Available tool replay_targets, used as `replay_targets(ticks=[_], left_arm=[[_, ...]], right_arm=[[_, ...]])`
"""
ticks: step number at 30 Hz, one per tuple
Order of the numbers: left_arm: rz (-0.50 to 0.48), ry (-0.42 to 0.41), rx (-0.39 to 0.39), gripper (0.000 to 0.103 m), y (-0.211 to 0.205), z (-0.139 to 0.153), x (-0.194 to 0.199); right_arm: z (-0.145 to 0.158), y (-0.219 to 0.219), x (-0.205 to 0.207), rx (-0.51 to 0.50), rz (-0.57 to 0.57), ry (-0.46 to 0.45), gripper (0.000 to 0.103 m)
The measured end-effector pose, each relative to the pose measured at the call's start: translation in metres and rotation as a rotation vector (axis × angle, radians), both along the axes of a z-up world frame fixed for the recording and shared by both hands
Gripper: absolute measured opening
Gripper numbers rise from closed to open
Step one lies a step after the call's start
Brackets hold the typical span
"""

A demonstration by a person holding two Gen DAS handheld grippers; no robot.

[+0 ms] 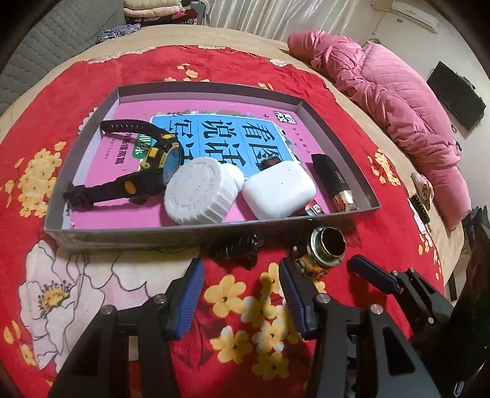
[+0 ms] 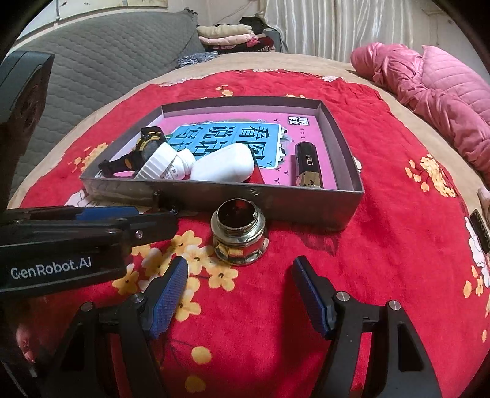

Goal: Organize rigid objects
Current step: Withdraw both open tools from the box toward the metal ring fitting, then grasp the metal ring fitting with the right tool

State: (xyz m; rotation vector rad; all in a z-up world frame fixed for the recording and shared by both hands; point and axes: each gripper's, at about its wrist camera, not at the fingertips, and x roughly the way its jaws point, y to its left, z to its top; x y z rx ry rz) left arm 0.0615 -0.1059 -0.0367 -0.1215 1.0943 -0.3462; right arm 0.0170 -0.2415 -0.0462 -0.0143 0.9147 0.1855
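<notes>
Red floral blanket (image 2: 382, 128) on bed, pink quilt (image 2: 444, 85), curtains (image 2: 337, 27), both fingers apart, empty

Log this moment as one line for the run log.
left tongs open, empty | right tongs open, empty | gold cap on blanket outside tray | black clip outside tray

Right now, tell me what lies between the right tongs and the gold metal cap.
Nothing but bare red floral blanket separates the right tongs from the gold metal cap; the right wrist view shows it.
</notes>
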Motion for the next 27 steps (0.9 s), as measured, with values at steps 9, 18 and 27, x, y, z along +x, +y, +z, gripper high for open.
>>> replay_targets(ticks=[9,18,27], left_arm=[[0.038,0.014,-0.016,0.046,0.003,-0.005,0.012],[0.047,0.021,-0.023,0.044,0.004,-0.008,0.016],[0.054,0.026,-0.021,0.042,0.004,-0.01,0.016]], right_arm=[[-0.003,0.0,0.018,0.012,-0.029,-0.018,0.073],[-0.004,-0.004,0.027,0.049,-0.04,-0.027,0.072],[-0.006,-0.006,0.03,0.046,-0.049,-0.026,0.064]])
